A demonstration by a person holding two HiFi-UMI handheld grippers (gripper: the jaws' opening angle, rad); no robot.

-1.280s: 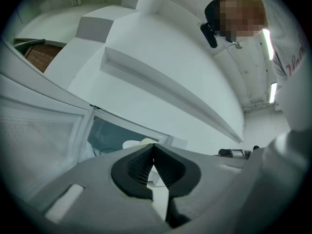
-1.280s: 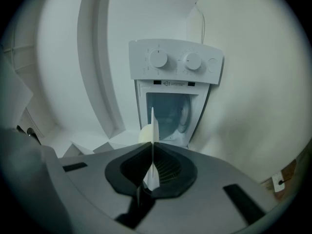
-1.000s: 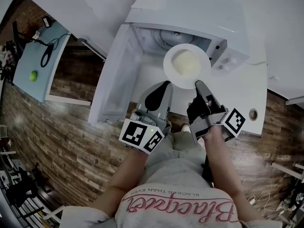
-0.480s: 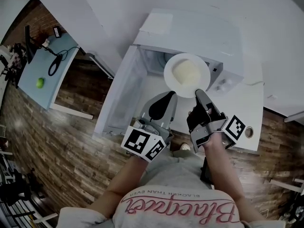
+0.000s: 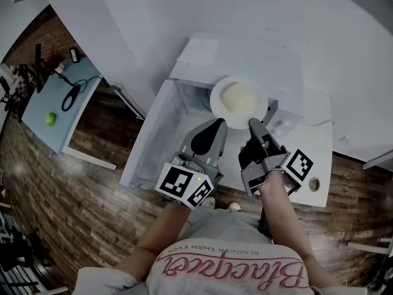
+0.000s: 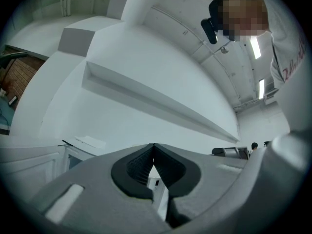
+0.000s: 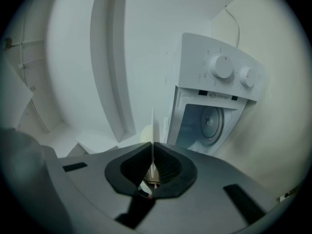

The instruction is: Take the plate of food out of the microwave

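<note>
A white plate (image 5: 216, 101) with a pale yellow food (image 5: 241, 96) hangs in front of the open white microwave (image 5: 245, 54), level with its top front edge. My right gripper (image 5: 252, 123) is shut on the plate's near rim. In the right gripper view the plate (image 7: 153, 123) shows edge-on as a thin white line between the shut pads of the right gripper (image 7: 152, 143). My left gripper (image 5: 218, 123) sits just below the plate's left rim; whether it touches the plate I cannot tell. In the left gripper view the left gripper (image 6: 153, 146) is shut with nothing between its pads.
The microwave door (image 5: 150, 137) stands swung open to the left. Its two knobs (image 7: 222, 66) and the open cavity (image 7: 204, 123) show in the right gripper view. The microwave stands on a white counter (image 5: 319, 146). A light blue table (image 5: 43, 112) with a green ball (image 5: 50, 119) stands far left.
The plate has risen with my right gripper and now overlaps the microwave's top front edge. The left gripper has risen beside it, still shut.
</note>
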